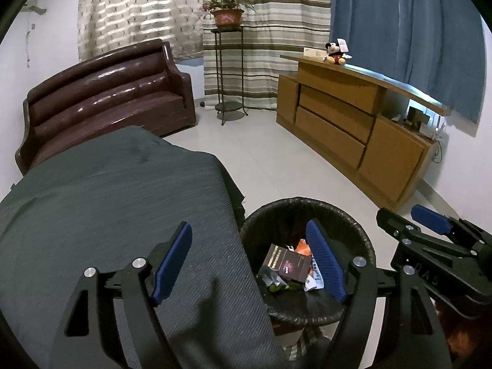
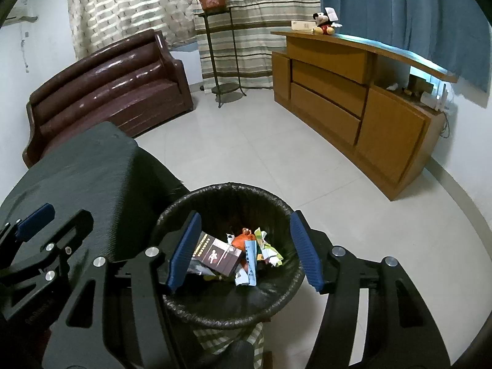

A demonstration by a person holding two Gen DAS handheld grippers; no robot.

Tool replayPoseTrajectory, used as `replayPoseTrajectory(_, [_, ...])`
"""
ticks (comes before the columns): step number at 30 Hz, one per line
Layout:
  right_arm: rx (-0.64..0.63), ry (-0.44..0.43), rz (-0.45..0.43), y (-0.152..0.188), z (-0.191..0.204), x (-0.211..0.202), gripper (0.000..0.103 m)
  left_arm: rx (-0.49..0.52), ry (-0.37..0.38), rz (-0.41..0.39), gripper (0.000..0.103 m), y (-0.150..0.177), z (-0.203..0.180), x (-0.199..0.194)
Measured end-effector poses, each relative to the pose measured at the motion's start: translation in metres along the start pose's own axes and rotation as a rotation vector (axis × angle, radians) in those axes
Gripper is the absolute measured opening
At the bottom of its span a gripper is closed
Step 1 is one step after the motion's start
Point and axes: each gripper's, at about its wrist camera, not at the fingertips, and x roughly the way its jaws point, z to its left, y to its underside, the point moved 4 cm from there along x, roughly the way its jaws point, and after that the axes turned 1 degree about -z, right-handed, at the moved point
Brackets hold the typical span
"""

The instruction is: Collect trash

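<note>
A round bin with a black liner [image 1: 363, 233] [image 2: 221, 190] stands on the floor beside a grey-covered table [image 1: 107, 200] [image 2: 92, 166]. Trash lies inside it: a dark brown carton [image 1: 289, 264] [image 2: 216, 256], an orange wrapper [image 1: 302, 245] [image 2: 244, 238] and crumpled papers [image 2: 267, 250]. My left gripper [image 1: 250, 264] is open and empty, over the table's edge and the bin's left rim. My right gripper [image 2: 244, 250] is open and empty, above the bin's mouth. Each gripper shows at the edge of the other's view.
A brown leather sofa [image 1: 107, 92] [image 2: 107, 83] stands at the back left. A metal plant stand with a potted plant [image 1: 227, 15] [image 2: 213, 0] is before striped curtains. A wooden cabinet [image 1: 353, 123] [image 2: 353, 98] with a Mickey Mouse toy [image 1: 336, 50] [image 2: 324, 23] runs along the right. The floor is pale tile.
</note>
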Motion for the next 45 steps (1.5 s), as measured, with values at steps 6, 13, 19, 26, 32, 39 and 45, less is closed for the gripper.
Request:
replayPoseTrajectory(6, [-0.015, -0.008, -0.016, 0.004, 0.007, -0.014, 0.06, -0.014, -0.01, -0.012, 0.075, 0.003, 0.006, -0.016])
replayPoseTrajectory(13, [-0.033, -0.02, -0.03, 0.007, 0.015, -0.031, 0.061, -0.033, -0.031, -0.031, 0.075, 0.007, 0.017, -0.033])
replayPoseTrajectory(19, [-0.048, -0.03, -0.046, 0.011, 0.022, -0.047, 0.066, -0.042, -0.042, -0.042, 0.076, 0.013, 0.023, -0.046])
replayPoseTrajectory(26, [-0.06, -0.033, -0.062, 0.015, 0.026, -0.066, 0.066, -0.049, -0.042, -0.058, 0.077, 0.016, 0.024, -0.06])
replayPoseTrajectory(32, [-0.062, -0.033, -0.08, 0.017, 0.024, -0.082, 0.066, -0.052, -0.04, -0.077, 0.077, 0.018, 0.024, -0.073])
replayPoseTrajectory(39, [-0.069, -0.037, -0.1, 0.018, 0.026, -0.092, 0.066, -0.055, -0.038, -0.09, 0.077, 0.02, 0.026, -0.081])
replayPoseTrajectory(45, [-0.071, -0.038, -0.104, 0.018, 0.026, -0.094, 0.066, -0.059, -0.038, -0.096, 0.077, 0.021, 0.027, -0.083])
